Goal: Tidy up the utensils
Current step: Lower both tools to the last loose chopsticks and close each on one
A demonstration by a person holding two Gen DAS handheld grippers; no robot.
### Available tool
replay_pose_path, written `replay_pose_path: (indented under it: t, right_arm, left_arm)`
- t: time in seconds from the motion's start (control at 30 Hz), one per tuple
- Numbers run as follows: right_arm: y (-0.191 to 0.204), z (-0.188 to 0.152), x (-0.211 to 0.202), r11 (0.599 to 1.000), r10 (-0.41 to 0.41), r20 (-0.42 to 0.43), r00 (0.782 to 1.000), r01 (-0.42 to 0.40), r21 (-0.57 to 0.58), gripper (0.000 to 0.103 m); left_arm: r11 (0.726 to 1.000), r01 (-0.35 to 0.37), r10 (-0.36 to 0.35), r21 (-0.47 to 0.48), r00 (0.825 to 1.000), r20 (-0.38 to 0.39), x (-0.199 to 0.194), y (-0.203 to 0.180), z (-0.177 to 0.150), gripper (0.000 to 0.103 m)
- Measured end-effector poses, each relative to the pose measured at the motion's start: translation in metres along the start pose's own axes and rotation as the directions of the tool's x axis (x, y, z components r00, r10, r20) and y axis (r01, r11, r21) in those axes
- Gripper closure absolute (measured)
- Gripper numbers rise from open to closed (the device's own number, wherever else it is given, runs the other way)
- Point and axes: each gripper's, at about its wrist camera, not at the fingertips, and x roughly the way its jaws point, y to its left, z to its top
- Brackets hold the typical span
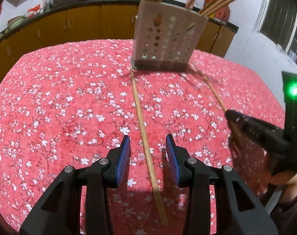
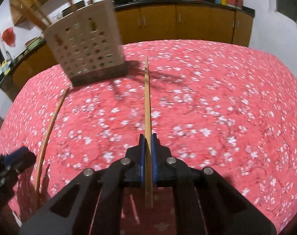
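Note:
A pale perforated utensil holder (image 1: pixel 168 37) stands at the far side of the table with several chopsticks sticking out of it; it also shows in the right wrist view (image 2: pixel 87 45). One wooden chopstick (image 1: pixel 142 125) lies on the cloth between the open fingers of my left gripper (image 1: pixel 148 140), which hovers over it. My right gripper (image 2: pixel 147 137) is shut on a second chopstick (image 2: pixel 147 98) that points toward the holder. The right gripper also shows in the left wrist view (image 1: pixel 229 114), with its chopstick (image 1: pixel 213 88). The lying chopstick shows in the right wrist view (image 2: pixel 50 125).
The table wears a red cloth with white blossoms (image 1: pixel 60 98). Behind it runs a counter with brown cabinets (image 1: pixel 79 25), pans and jars. A window (image 1: pixel 285 23) is at the right. The left gripper's tip shows in the right wrist view (image 2: pixel 17 156).

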Motion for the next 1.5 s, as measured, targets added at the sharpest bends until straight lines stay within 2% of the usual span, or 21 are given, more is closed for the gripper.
replay_pose_path:
  t: [0.1,0.17,0.33,0.7,0.87,1.0,1.5]
  right_arm:
    - [-0.002,0.000,0.002,1.000,0.002,-0.001,1.000,-0.002,0.002,0.095]
    - [0.000,-0.001,0.001,1.000,0.000,0.000,1.000,0.000,-0.005,0.095]
    - [0.001,-0.002,0.001,1.000,0.008,-0.004,1.000,-0.008,-0.011,0.095]
    - [0.009,0.009,0.012,0.999,-0.012,0.000,1.000,0.012,-0.052,0.095]
    - [0.009,0.018,0.023,0.997,-0.040,0.013,0.999,0.041,-0.067,0.095]
    - [0.008,0.018,0.025,0.998,-0.027,0.012,1.000,0.028,-0.052,0.095]
    - [0.006,0.016,0.027,0.998,-0.029,0.012,1.000,0.029,-0.053,0.094]
  left_arm:
    - [1.000,-0.022,0.023,0.019,0.999,-0.026,0.008,-0.005,-0.003,0.072]
    - [0.999,-0.047,0.048,0.023,0.998,-0.040,0.013,-0.006,-0.005,0.083]
    - [0.997,-0.083,0.083,0.004,0.995,-0.047,0.016,0.003,0.003,0.094]
    - [0.980,-0.199,0.198,-0.028,0.979,-0.039,0.034,0.044,0.037,0.095]
    - [0.980,-0.195,0.194,-0.034,0.981,-0.021,0.039,0.053,0.046,0.094]
    - [0.977,-0.213,0.213,-0.005,0.977,0.020,0.041,0.051,0.042,0.093]
    - [0.981,-0.190,0.192,-0.048,0.981,0.025,0.037,0.069,0.036,0.093]
